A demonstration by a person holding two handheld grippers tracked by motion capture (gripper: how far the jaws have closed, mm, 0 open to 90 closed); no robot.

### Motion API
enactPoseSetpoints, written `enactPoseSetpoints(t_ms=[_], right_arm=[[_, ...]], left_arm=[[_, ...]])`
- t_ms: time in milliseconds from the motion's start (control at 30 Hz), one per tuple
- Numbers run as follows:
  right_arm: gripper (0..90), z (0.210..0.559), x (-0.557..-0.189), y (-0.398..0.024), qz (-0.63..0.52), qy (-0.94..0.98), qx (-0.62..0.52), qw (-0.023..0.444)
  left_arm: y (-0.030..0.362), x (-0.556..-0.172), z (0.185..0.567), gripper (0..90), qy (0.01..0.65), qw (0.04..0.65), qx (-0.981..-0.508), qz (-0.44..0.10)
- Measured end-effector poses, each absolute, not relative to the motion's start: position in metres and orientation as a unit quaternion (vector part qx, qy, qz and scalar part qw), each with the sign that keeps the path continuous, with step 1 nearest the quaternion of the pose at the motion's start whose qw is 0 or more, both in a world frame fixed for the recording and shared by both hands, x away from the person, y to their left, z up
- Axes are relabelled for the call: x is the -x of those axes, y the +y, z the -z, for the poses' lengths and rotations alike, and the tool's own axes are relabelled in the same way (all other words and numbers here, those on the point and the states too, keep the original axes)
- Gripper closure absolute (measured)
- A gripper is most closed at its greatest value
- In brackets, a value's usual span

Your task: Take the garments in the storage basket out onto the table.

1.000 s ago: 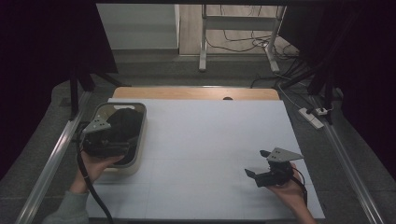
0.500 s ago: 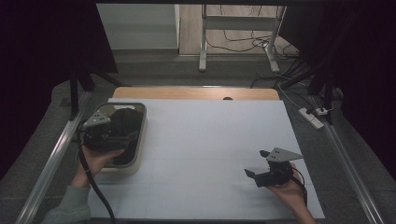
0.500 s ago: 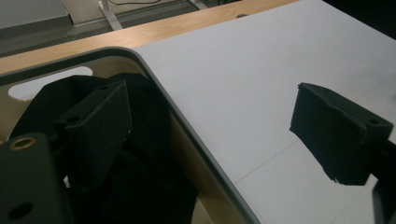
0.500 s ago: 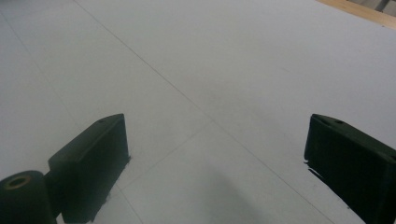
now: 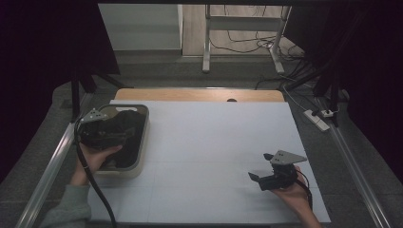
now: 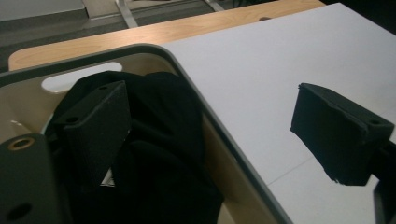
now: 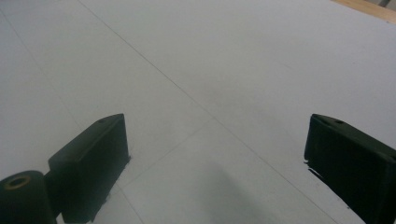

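A beige bin (image 5: 142, 145) stands at the left of the white table cover (image 5: 214, 137) and holds a crumpled black cloth (image 5: 127, 118). My left gripper (image 5: 119, 130) hovers over the bin, open. In the left gripper view one jaw sits above the black cloth (image 6: 163, 140), the other hangs past the bin rim (image 6: 140, 49) over the white cover, and nothing lies between them in my left gripper (image 6: 219, 130). My right gripper (image 5: 261, 167) rests low at the front right of the table, open. Its jaws in the right gripper view (image 7: 215, 163) span bare white cover.
A strip of wooden tabletop (image 5: 199, 94) shows beyond the white cover. Metal rails (image 5: 52, 161) run along both sides. A power strip (image 5: 317, 119) lies on the floor at the right, and a metal frame (image 5: 206, 42) with cables stands behind the table.
My left gripper has shifted slightly farther back and left over the bin. The right gripper has stayed where it was.
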State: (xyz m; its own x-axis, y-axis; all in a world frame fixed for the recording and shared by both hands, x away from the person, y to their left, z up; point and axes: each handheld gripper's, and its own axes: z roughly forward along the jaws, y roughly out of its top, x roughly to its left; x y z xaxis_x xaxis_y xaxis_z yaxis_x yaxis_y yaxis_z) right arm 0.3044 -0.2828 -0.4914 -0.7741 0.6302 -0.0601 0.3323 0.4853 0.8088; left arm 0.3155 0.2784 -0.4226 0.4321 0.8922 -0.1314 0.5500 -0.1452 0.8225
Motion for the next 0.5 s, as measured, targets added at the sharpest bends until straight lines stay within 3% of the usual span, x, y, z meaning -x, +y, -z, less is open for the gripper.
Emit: enactPoseSetpoints(t_ms=[500], right_arm=[[5.9,0.493,-0.305,-0.281,-0.411,0.847,-0.287,0.178]], left_arm=[[0.291,-0.346,0.419,10.8,0.51,0.424,-0.724,-0.191]])
